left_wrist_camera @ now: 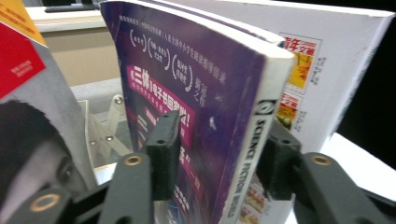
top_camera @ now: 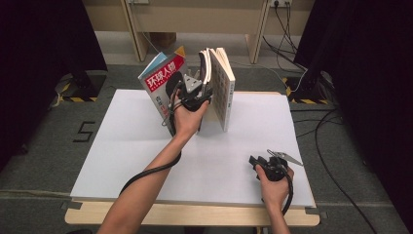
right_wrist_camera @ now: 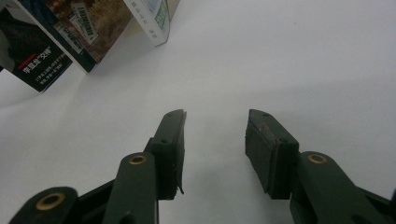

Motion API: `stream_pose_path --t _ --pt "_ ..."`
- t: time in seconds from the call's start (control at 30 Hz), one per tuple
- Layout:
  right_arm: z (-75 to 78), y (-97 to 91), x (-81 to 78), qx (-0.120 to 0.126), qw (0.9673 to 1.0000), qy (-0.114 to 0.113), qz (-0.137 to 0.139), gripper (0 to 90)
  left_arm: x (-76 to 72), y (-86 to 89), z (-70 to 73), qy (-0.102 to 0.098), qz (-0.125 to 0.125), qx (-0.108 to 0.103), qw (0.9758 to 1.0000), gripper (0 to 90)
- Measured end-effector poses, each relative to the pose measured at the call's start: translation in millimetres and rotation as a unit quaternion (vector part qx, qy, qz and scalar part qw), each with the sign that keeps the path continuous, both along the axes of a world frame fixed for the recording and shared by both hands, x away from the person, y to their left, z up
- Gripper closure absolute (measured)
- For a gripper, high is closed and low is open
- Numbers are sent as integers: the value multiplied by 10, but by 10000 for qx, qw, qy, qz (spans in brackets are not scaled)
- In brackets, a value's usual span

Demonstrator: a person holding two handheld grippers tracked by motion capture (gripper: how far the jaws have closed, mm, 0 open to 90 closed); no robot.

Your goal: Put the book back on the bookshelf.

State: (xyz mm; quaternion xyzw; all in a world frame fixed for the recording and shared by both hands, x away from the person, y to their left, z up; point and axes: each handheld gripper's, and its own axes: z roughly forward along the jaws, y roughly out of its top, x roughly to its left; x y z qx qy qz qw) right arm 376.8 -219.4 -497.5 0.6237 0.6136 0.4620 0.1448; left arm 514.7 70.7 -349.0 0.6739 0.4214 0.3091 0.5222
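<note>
You work at a white table top (top_camera: 146,161) set on grey carpet, with a wooden bench frame and dark curtains behind it. Near the far edge of the surface, about midway along it, several books stand upright in a loose row: a red-covered magazine (top_camera: 163,75) leaning toward the left edge, a purple science-fiction paperback (left_wrist_camera: 196,121) in the middle, and a thicker white paperback (top_camera: 223,87) on the right. Your left gripper (left_wrist_camera: 217,149) straddles the spine of the purple paperback, one jaw against the front cover and the other on the far side of the spine; the jaws look parted rather than pinched, and you cannot tell from here whether the pads press at all. Your right gripper (right_wrist_camera: 215,144) rests near the front right corner of the surface, jaws wide apart with nothing between them. The purple book is probably light but floppy: its glossy cover will likely slide under the pads and its pages may fan or sag if you take it by one corner. Take hold low across the spine, where the binding is stiffest, and close firmly. Its neighbours lean close, so a careless pull could tip them.
</note>
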Motion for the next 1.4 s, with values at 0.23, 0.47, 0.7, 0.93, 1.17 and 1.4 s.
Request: stream_pose_path --t 0.23,0.47,0.7,0.93,1.17,1.4 --pt "-8 9 3 -43 10000 -24 30 578 -43 1 -11 -9 -27 -37 10000 454" --pt "-4 11 -2 2 10000 5 -15 579 -100 47 9 -53 -71 -56 9999 427" --pt "-7 12 1 -58 10000 -24 22 579 -215 89 -38 -32 -189 11 9998 399" --pt "-4 23 -5 -8 10000 27 -7 579 -260 211 -69 -12 -145 41 9999 393" --pt "-3 24 -9 -4 10000 7 -25 579 -302 339 -69 84 -179 -69 9998 392" --pt "-8 24 -8 -70 10000 -50 -4 578 -355 451 -114 130 -172 14 9998 394"
